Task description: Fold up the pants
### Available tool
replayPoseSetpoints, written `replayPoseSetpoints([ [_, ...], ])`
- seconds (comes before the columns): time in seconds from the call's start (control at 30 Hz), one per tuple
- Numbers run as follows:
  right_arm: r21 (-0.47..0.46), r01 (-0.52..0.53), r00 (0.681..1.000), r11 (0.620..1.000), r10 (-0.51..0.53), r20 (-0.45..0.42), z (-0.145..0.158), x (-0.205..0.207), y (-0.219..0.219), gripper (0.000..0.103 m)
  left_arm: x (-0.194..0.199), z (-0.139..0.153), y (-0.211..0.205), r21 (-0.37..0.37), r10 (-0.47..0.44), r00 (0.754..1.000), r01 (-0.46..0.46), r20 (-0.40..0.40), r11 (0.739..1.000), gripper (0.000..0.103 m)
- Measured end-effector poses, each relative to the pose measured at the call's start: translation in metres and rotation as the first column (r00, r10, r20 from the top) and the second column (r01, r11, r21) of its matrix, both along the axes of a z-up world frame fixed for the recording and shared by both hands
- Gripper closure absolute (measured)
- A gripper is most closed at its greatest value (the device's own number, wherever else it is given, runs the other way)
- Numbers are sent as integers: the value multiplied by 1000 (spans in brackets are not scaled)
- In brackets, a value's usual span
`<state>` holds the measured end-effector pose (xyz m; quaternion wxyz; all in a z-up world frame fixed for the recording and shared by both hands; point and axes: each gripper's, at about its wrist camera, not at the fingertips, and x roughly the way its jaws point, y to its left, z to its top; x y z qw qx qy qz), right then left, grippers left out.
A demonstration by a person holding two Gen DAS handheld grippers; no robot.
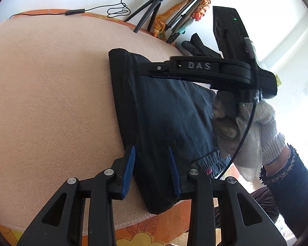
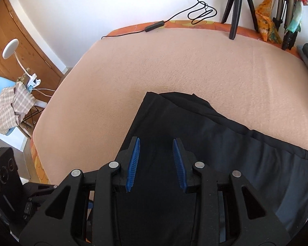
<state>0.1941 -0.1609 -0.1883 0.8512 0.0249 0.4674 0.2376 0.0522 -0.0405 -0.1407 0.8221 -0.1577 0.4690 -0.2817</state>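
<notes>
Blue-padded fingers of the left gripper are being held wide apart over the near end of the dark pants, with nothing pinched between them. In the right wrist view, the right gripper is likewise being kept spread, poised above the pants and gripping nothing. The pants are being shown folded into a long dark strip, lying flat on the peach blanket near its front edge. A white-gloved hand is being seen around the right gripper's black handle. A tripod is being seen standing at the blanket's far edge.
</notes>
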Motion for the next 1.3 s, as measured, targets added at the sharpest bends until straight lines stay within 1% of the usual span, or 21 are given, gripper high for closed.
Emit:
replayPoseSetpoints([
  [0.03,-4,-2,1000,1000,2,-8,-3,5,4,68,0,-2,0,0,5,1000,-5,-12,1000,58],
  [0.07,-12,-1,1000,1000,1,-18,-5,9,9,68,0,-5,1,-13,8,999,-8,-35,1000,57],
  [0.13,-37,-2,1000,999,1,-30,-8,17,17,68,2,-14,5,-62,17,994,-24,-105,998,56],
  [0.17,-50,0,999,999,-2,-38,-10,20,21,68,2,-17,6,-84,22,992,-33,-126,996,56],
  [0.23,-65,3,998,998,-6,-54,-11,28,24,68,2,-18,8,-102,27,991,-40,-130,994,55],
  [0.3,-59,12,997,998,-17,-76,-11,33,26,67,2,-20,8,-133,20,989,-40,-145,990,55],
  [0.37,-45,15,995,999,-19,-103,-8,36,28,55,1,-24,9,-186,12,985,-45,-174,981,55],
  [0.4,-53,16,993,998,-22,-114,-7,38,30,52,1,-26,9,-208,11,983,-50,-182,977,56],
  [0.43,-72,15,992,997,-23,-122,-7,39,34,52,-1,-26,10,-221,11,983,-53,-184,974,56],
  [0.5,-110,7,991,994,-22,-134,-5,39,41,52,-2,-24,8,-232,2,984,-44,-176,972,56],
  [0.6,-160,-4,988,987,-21,-154,-1,37,51,52,-8,-16,7,-242,-10,992,-21,-128,970,56],
  [0.7,-241,-27,985,970,-15,-169,3,34,61,52,-13,-6,1,-231,-27,997,9,-77,973,56],
  [0.8,-318,-58,981,946,-5,-194,4,34,74,52,-16,-1,-5,-222,-39,998,26,-53,975,56],
  [0.9,-391,-78,980,917,-2,-201,3,33,86,52,-16,1,-10,-211,-46,998,37,-40,977,56],
  [0.97,-438,-92,980,894,3,-201,-1,33,101,52,-17,2,-13,-198,-51,998,44,-29,979,56],
  [1.13,-521,-125,979,845,19,-204,-15,26,116,52,-17,7,-20,-173,-58,998,54,-15,983,56],
  [1.17,-523,-123,980,844,20,-198,-16,23,113,57,-18,6,-21,-168,-59,998,55,-17,984,56],
  [1.2,-511,-122,981,851,25,-193,-15,21,112,60,-17,6,-21,-166,-59,998,55,-20,985,56],
  [1.23,-506,-120,981,854,25,-190,-15,20,111,75,-15,7,-24,-167,-58,998,54,-23,984,56],
  [1.27,-497,-116,982,860,24,-187,-14,17,104,85,-15,7,-24,-171,-62,998,56,-28,984,56],
  [1.3,-482,-111,983,869,25,-180,-13,13,100,87,-15,7,-24,-170,-66,997,60,-31,984,56],
])
